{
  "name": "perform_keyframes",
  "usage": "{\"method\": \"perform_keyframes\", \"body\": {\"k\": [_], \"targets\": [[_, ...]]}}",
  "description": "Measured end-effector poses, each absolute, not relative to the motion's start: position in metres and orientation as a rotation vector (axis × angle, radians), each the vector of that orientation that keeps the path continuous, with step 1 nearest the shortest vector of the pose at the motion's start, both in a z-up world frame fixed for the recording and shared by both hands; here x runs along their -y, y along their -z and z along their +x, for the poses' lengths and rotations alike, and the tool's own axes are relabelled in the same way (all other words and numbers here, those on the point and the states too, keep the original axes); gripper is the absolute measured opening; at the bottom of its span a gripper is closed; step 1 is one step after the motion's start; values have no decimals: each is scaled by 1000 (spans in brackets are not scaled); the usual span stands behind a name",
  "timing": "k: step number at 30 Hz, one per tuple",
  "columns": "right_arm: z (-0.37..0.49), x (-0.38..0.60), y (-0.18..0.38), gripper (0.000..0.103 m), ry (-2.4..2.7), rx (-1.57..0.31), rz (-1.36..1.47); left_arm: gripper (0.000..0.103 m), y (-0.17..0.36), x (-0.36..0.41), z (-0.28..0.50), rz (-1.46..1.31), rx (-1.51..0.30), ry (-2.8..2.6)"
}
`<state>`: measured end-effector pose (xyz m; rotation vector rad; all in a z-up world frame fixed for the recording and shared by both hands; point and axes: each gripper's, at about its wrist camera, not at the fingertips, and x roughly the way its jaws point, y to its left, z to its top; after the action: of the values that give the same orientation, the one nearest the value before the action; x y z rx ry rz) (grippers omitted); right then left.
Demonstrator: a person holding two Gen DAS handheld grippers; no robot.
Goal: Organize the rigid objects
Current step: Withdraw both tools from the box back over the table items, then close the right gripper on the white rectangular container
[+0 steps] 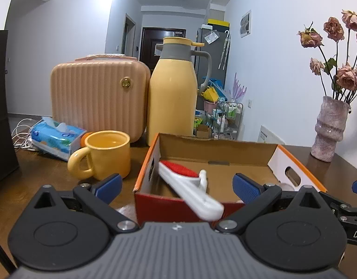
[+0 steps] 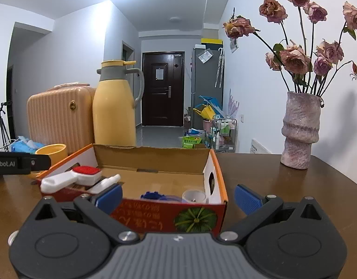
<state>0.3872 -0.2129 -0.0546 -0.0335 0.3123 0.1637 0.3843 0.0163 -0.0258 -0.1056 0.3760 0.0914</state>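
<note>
One white brush with a red pad is lying slantwise in the box, its handle end sticking out over the near wall at the left corner. Deeper in the box, the right view is showing a blue item and a pale roll on the floor near the right wall. Both grippers are hovering just in front of the box: the left gripper has its fingers spread wide and holding nothing, and the right gripper is likewise wide and empty.

Outside the box, a yellow mug is sitting on the bench to the left, beside a tissue pack, with a flask and a pink case behind. A vase of dried roses is standing well to the right.

Judging from this, the brush is poorly seated; a nudge on its overhanging handle could be levering it out. Reaching left for the mug, an arm could be clipping the box wall and shifting it. A swing to the right could be tipping the vase.
</note>
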Motion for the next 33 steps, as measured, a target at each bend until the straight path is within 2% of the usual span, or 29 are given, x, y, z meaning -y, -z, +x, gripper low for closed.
{"method": "perform_keyframes", "body": {"k": [33], "targets": [[296,210,86,103,-171,-343,-66,103,59,-38,289,-64,-456,-56]]}}
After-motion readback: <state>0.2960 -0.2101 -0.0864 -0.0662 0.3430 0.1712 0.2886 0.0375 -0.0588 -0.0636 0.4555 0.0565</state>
